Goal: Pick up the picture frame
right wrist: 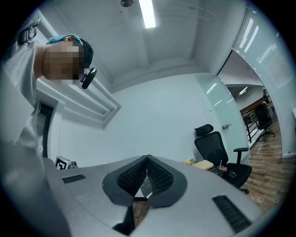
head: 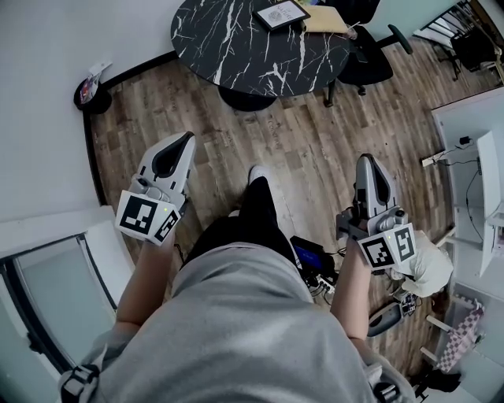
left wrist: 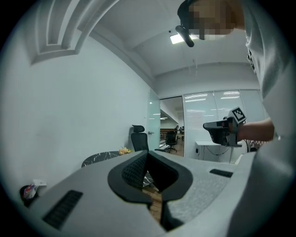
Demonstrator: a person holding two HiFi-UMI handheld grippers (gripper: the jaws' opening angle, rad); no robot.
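Head view: my left gripper (head: pixel 187 138) and right gripper (head: pixel 367 160) held level over the wooden floor (head: pixel 315 157), well short of the round marbled table (head: pixel 236 47); the picture frame (head: pixel 280 14) lies flat near that table's far edge, seen in this view alone. Left gripper view: my jaws together, tips touching, nothing between them; the right gripper (left wrist: pixel 223 132) shows beyond, at the right. Right gripper view: my jaws likewise together and empty, with an office chair (right wrist: pixel 217 149) beyond
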